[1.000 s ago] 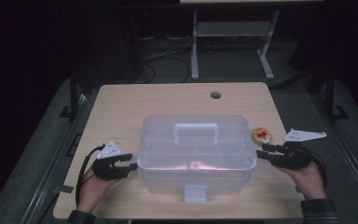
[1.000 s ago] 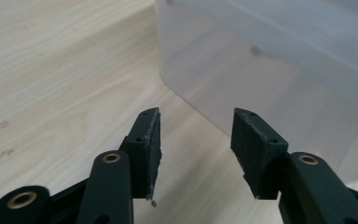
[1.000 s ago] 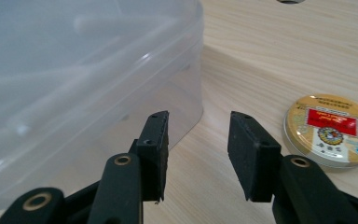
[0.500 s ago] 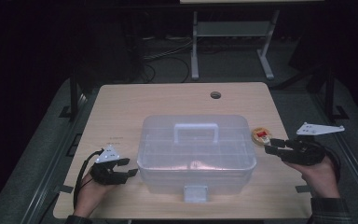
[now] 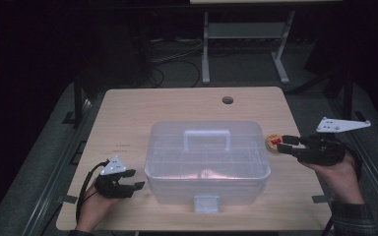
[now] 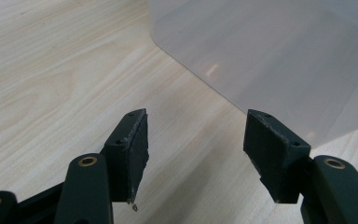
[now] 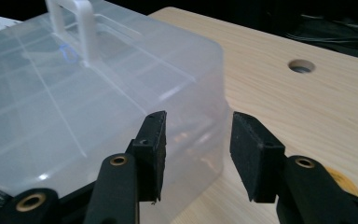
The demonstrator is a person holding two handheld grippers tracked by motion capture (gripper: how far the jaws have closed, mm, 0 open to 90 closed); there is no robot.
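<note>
Both hands backed off the clear storage box [image 5: 207, 162] mid-desk [image 5: 128, 118]: left tool [image 5: 134, 179] just spread wider (nothing in it), right tool [image 5: 281, 143] lifted off the desk, parted and empty, so the box looks placed

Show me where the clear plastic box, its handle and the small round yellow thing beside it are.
clear plastic box [image 5: 177, 162], high view, on its lid left of the handle.
handle [image 5: 207, 133], high view, on its top bar.
small round yellow thing [image 5: 272, 144], high view, on its red middle.
</note>
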